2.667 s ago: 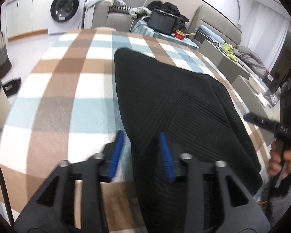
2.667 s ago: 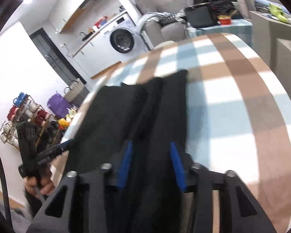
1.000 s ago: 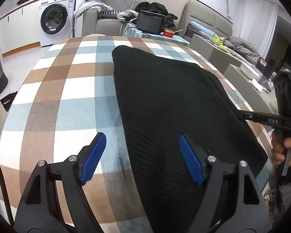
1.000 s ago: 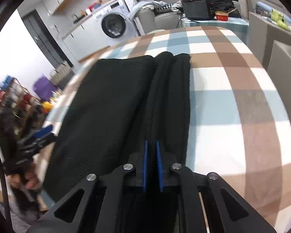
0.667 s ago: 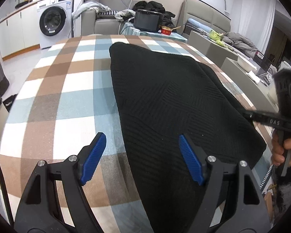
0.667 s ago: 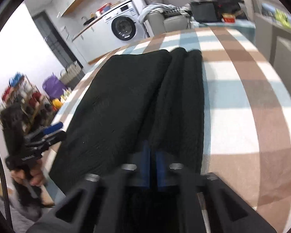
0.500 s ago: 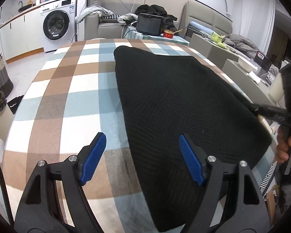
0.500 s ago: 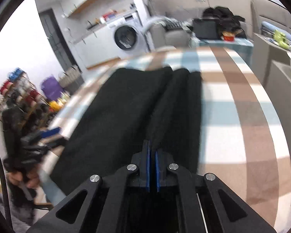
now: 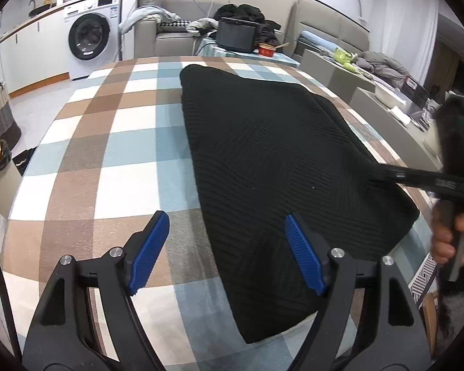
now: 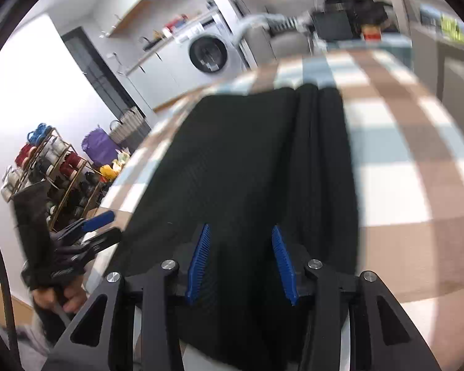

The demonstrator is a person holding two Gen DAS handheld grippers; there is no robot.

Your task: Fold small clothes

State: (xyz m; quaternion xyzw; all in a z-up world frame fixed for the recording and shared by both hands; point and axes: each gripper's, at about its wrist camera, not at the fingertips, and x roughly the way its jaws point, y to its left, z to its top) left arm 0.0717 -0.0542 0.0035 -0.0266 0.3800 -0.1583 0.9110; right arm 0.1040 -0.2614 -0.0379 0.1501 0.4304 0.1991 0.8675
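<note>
- left gripper (image 9: pixel 225 249): jaws wide apart, nothing pinched. Blue pads (image 9: pixel 148 252) straddle the near left edge of the black knit garment (image 9: pixel 272 154); left pad over bare tablecloth, right pad over the cloth. Whether either pad touches it, can't tell.
- right gripper (image 10: pixel 239 258): jaws opening, gap moderate. Black garment lies between and under the pads; the pads look clear of it, not pressing.
- Right gripper also shows at the right edge of the left wrist view (image 9: pixel 423 181), blurred, with the person's hand (image 9: pixel 451 235) wrapped on its handle; its tip meets the garment's right edge.
- Left gripper shows low left in the right wrist view (image 10: pixel 100 227), held by a hand (image 10: pixel 62 298), just off the table's near corner.
- Black garment: spread flat on the checked tablecloth (image 9: pixel 108 130), long axis running away from the grippers, near end at the table's front edge. Ribbed knit with a diagonal pattern. In the right wrist view its right side is gathered into a couple of lengthwise folds (image 10: pixel 321 160).
- Tablecloth: brown, pale blue and white squares, bare on both sides of the garment.
- Behind table: small side table with a black box (image 9: pixel 235 38) and a red bowl (image 9: pixel 266 50).
- Far left: washing machine (image 9: pixel 91 35) under a counter. Sofa with heaped clothes (image 9: pixel 247 12) behind.
</note>
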